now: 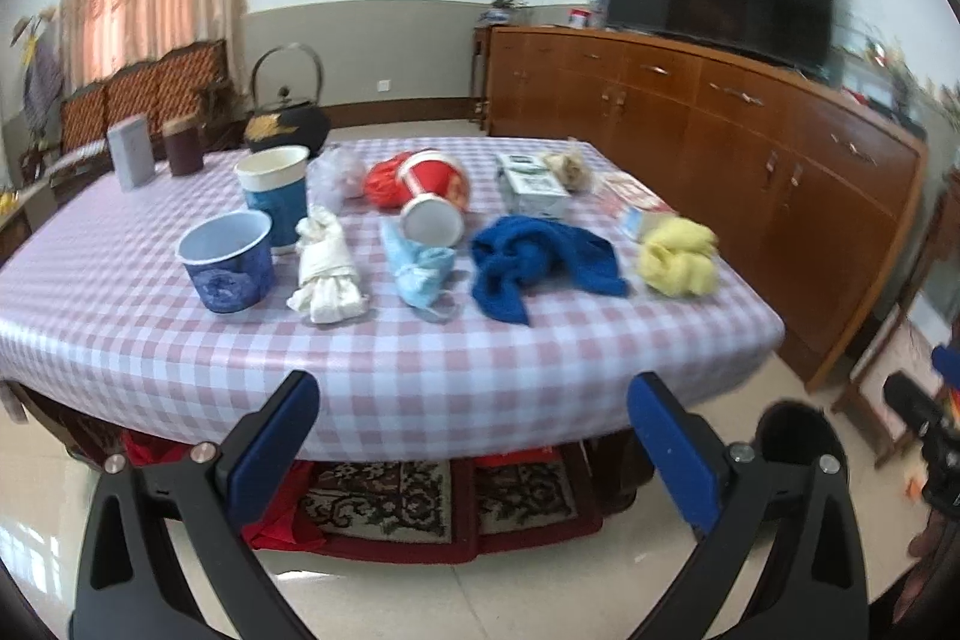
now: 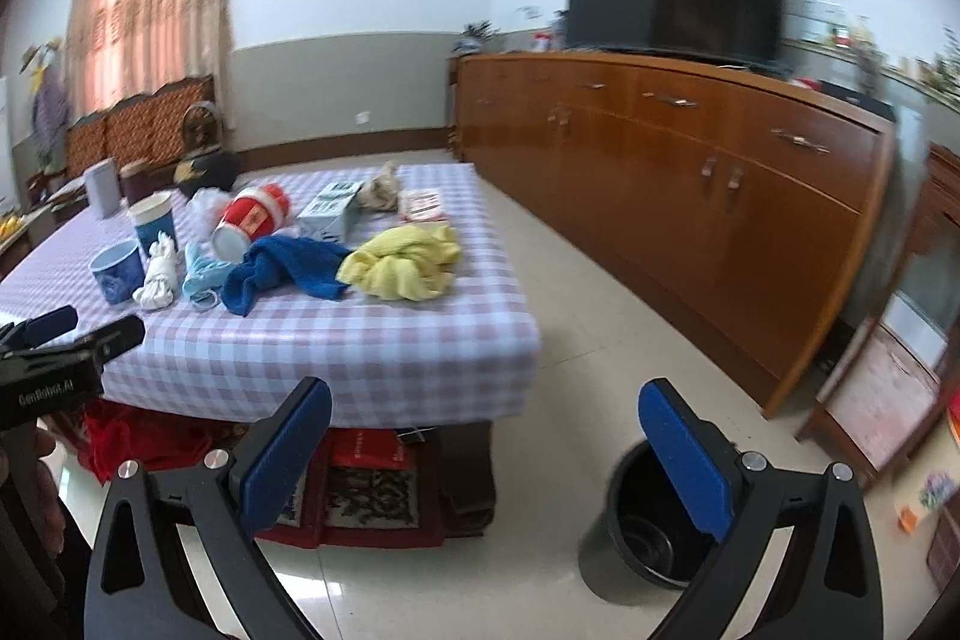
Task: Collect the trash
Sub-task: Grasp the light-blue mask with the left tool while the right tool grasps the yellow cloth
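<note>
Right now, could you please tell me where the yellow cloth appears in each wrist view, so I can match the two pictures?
Left wrist view: the yellow cloth lies right of centre, near the table's right edge.
Right wrist view: the yellow cloth lies just left of centre, near the table's front right corner.
Shared landmark: the blue cloth lies directly to its left in both views.

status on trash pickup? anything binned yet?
Done: nothing visibly. The black bin on the floor looks empty, though the right gripper hides part of it. In hand: nothing; the right gripper and the left gripper are both open, short of the table. Left: the tipped red cup, blue cups, blue mask and white wad all sit on it.
</note>
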